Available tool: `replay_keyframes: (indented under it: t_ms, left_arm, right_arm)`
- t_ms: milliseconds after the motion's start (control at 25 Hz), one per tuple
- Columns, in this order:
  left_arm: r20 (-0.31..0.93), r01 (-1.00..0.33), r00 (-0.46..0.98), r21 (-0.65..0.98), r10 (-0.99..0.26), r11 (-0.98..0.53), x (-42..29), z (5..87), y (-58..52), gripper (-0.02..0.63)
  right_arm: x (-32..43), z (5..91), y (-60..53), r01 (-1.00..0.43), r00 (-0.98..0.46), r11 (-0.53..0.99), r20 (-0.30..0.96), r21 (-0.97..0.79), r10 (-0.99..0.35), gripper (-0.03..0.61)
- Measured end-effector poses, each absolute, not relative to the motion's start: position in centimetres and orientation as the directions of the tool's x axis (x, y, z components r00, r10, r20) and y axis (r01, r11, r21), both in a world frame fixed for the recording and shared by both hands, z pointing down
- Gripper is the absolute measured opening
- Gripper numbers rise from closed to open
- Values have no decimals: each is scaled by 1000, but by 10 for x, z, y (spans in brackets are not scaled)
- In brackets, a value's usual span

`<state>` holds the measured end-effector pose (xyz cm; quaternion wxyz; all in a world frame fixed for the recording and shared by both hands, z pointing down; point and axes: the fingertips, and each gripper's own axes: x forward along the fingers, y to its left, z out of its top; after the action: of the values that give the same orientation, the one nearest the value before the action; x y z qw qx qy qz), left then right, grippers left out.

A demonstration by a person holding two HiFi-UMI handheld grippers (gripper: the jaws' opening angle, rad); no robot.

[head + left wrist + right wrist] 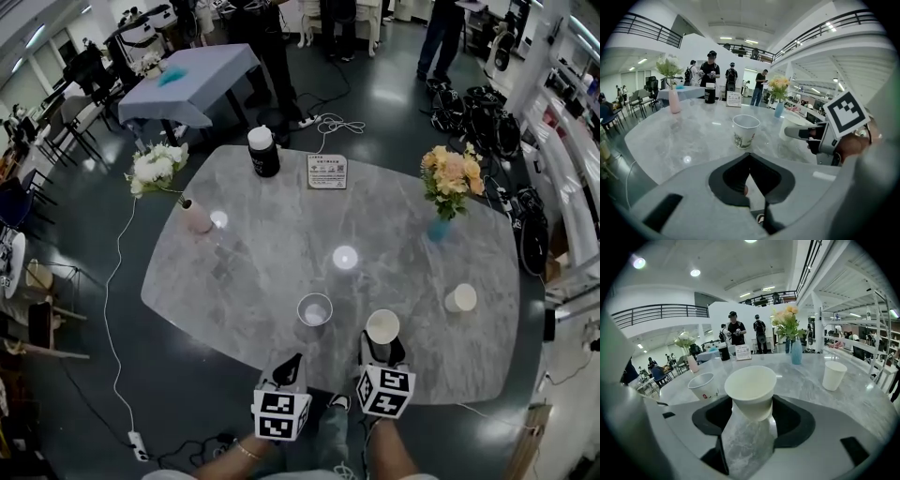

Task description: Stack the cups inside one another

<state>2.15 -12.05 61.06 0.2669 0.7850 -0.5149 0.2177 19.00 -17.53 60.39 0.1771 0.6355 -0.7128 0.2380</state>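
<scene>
My right tongs pinch a plain white cup low on its wall, one jaw on each side, mouth up and tilted slightly. In the head view this cup sits over the near edge of the tabletop, a little right of the middle, with the right tongs just behind it. I cannot tell whether its base touches the stone.

A printed cup stands upright and empty on the tabletop just to the left of the held one, near it but apart. From the right gripper view the printed cup is left of my jaws; from the left gripper view it stands straight ahead, a short way out.

My left tongs are pressed together at the tips with nothing between them. They hang at the near edge, beside the right pair.

A third cup, plain white, stands upright near the right edge, well apart from the other two; it shows at the right of the right gripper view.

Farther off, a black bottle stands at the far edge with a sign just to its right. A pink vase stands at the left edge, a blue vase toward the far right corner.
</scene>
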Motion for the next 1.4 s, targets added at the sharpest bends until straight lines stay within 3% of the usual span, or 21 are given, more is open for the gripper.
replay_keyframes:
  t_ms: [1400]
  left_arm:
    - [536,-965,255,198,-805,-174,-76,564,-126,-3]
  right_arm:
    - [63,533,-209,-945,-318,312,470,-93,-823,239]
